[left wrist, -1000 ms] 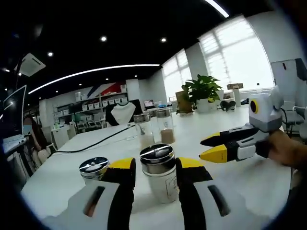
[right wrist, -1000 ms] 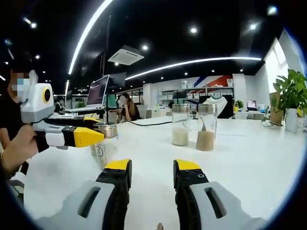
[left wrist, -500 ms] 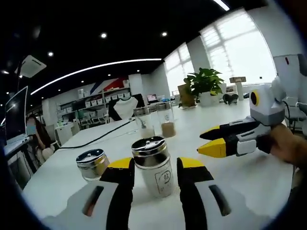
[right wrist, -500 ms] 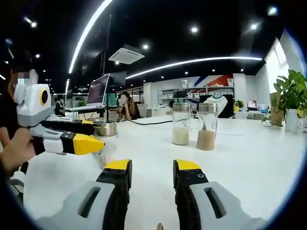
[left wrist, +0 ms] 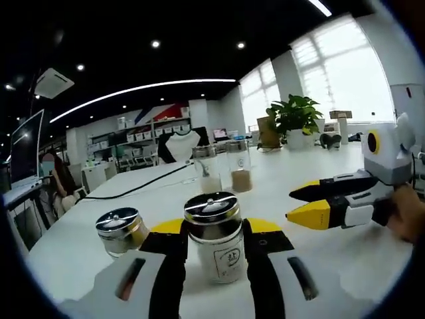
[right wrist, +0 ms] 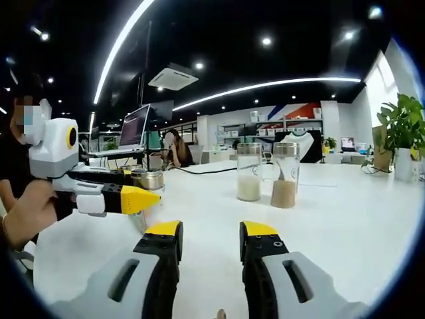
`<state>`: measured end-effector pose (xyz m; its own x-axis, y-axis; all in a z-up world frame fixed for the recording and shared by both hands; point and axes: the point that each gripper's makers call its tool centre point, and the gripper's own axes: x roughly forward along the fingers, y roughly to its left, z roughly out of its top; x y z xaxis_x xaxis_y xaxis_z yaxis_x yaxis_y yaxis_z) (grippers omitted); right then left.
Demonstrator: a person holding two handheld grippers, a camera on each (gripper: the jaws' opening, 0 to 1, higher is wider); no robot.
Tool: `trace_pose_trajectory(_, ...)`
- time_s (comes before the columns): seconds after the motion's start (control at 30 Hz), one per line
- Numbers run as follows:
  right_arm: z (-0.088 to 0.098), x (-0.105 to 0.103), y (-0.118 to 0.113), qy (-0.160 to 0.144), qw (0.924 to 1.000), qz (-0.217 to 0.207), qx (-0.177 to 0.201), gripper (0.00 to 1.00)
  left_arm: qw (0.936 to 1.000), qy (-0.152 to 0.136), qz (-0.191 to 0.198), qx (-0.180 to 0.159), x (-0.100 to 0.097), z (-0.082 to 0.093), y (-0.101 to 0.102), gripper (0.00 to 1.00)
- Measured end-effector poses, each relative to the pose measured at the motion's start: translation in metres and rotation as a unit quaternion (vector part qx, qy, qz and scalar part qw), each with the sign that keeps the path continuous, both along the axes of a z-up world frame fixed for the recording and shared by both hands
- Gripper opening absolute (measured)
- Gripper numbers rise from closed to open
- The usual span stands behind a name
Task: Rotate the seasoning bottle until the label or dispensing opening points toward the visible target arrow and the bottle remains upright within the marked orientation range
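Glass with a shiny metal shaker lid, the seasoning bottle (left wrist: 216, 242) stands upright on the white table (left wrist: 319, 266), its long axis vertical and its white label with dark characters facing the left gripper view's camera. The left tool (left wrist: 214, 234) has its yellow-tipped jaws on either side of the bottle, close against its sides; whether they press it I cannot tell. A second metal-lidded jar (left wrist: 121, 230) stands just left of it. Farther back, two tall glass jars (left wrist: 222, 166) stand side by side, one with pale and one with brown contents. The right tool (right wrist: 209, 234) has its jaws parted around nothing, over bare table to the right of the bottle. A potted plant (left wrist: 295, 119) sits far right.
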<state>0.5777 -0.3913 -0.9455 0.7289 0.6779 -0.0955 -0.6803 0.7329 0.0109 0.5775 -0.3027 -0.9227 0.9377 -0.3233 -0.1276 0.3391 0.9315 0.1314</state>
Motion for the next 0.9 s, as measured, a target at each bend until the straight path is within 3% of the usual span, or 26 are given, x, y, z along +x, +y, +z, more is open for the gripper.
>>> trace_pose_trajectory(0.23, 0.0, -0.002, 0.002, -0.003, 1.0, 0.006, -0.007, 0.32, 1.0, -0.001, 0.009, 0.0, 0.006, 0.0, 0.012, 0.35)
trace_pose_trajectory(0.73, 0.002, 0.001, -0.002, -0.007, 0.9999, -0.007, -0.002, 0.33, 1.0, -0.005, 0.001, 0.003, 0.011, -0.001, 0.009, 0.35)
trace_pose_trajectory(0.83, 0.007, 0.002, -0.006, -0.011, 0.9997, -0.018, 0.015, 0.35, 0.9983, -0.006, -0.018, 0.056, 0.008, -0.003, 0.006, 0.37)
trace_pose_trajectory(0.9, 0.006, 0.003, -0.007, -0.004, 0.9995, -0.022, 0.02, 0.38, 0.9989, -0.017, -0.013, 0.041, 0.008, 0.003, 0.006, 0.38)
